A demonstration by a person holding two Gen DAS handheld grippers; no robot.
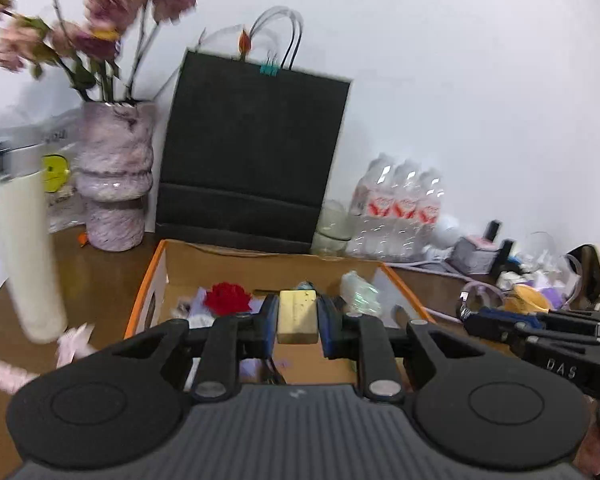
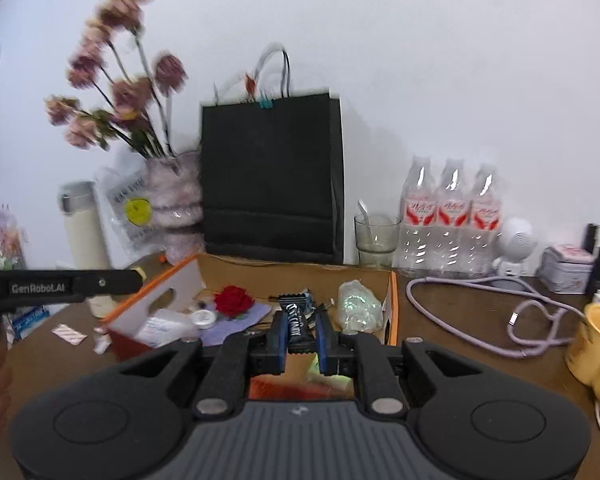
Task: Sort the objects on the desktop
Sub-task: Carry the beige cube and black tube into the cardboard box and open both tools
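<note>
Cream-coloured and blurred, a tall flask (image 1: pixel 28 248) stands far left of the left gripper (image 1: pixel 298 316), with a mottled pink vase (image 1: pixel 114 184) of dried flowers (image 1: pixel 96 20) just right of it. Straight ahead of that gripper a black paper bag (image 1: pixel 252 156) stands against the wall, behind an open cardboard box (image 1: pixel 156 280) with orange edges. The left gripper's blue pads press on a pale yellow block (image 1: pixel 297 314), held above the box's near end; a red fabric rose (image 1: pixel 226 298) lies in the box ahead-left of it, and a crumpled clear wrapper (image 1: pixel 360 290) ahead-right.

To the right, the right gripper (image 2: pixel 300 338) is closed narrowly on a black snack bar (image 2: pixel 298 326), also over the box. Beyond its right side a drinking glass (image 2: pixel 376 238) and three wrapped water bottles (image 2: pixel 452 216) stand by the wall. Farther right on the brown desk (image 2: pixel 452 320) a lilac cable (image 2: pixel 532 320) loops, and a yellow mug (image 2: pixel 596 348) sits at the far right.
</note>
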